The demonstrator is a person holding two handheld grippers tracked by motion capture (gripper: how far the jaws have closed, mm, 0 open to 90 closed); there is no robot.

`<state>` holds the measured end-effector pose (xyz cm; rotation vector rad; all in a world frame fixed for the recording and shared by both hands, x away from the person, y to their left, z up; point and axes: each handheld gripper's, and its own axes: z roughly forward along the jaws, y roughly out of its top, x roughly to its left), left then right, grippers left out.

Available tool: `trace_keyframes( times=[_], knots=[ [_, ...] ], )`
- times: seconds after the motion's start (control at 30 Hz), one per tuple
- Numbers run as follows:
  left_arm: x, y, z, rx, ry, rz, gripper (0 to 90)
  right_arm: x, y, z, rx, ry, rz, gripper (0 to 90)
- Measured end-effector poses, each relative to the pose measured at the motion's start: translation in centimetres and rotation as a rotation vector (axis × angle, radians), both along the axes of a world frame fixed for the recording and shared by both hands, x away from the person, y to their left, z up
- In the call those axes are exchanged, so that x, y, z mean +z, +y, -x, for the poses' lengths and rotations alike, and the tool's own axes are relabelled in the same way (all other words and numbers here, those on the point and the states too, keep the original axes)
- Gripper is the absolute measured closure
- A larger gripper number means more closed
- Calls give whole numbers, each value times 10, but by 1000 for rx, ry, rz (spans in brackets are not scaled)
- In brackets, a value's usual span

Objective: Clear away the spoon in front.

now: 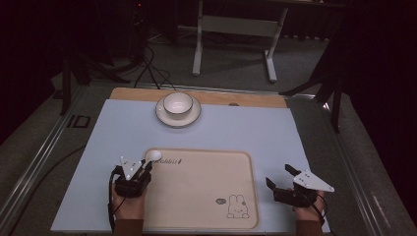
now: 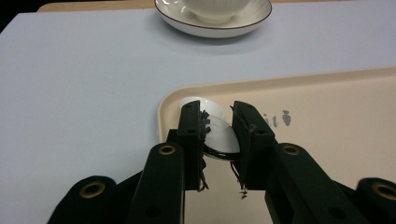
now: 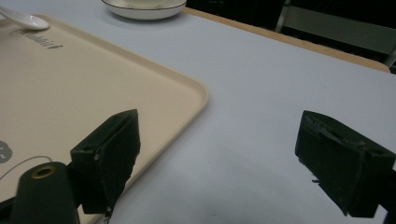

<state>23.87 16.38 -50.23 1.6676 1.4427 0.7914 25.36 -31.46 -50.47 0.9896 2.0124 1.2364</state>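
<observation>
A white spoon [image 1: 154,156] lies at the far left corner of the beige tray [image 1: 196,196]. My left gripper [image 1: 146,167] is shut on its handle, and in the left gripper view the spoon [image 2: 222,135] sits pinched between the two black jaws of that gripper [image 2: 217,109]. The spoon's bowl end rests on the tray's [image 2: 327,121] rim. My right gripper [image 1: 279,175] hangs open and holds nothing, over the blue mat just right of the tray. In the right gripper view this gripper [image 3: 219,128] has its jaws wide apart beside the tray [image 3: 93,79] corner.
A white bowl [image 1: 178,103] stands on a white saucer [image 1: 193,114] at the far middle of the blue mat [image 1: 265,132]. The tray bears a rabbit drawing [image 1: 237,206] near its front right. A wooden table edge [image 1: 255,100] runs behind the mat.
</observation>
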Motion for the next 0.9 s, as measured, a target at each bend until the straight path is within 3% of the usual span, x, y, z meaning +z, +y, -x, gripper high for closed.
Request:
trace_keyframes(
  times=[0.6,0.9],
  knots=[
    [-15,-1,12,13,26,-18,733,0,1,0,0,2,1,137],
    [-23,-1,15,11,61,-25,731,0,1,0,0,2,2,137]
  ],
)
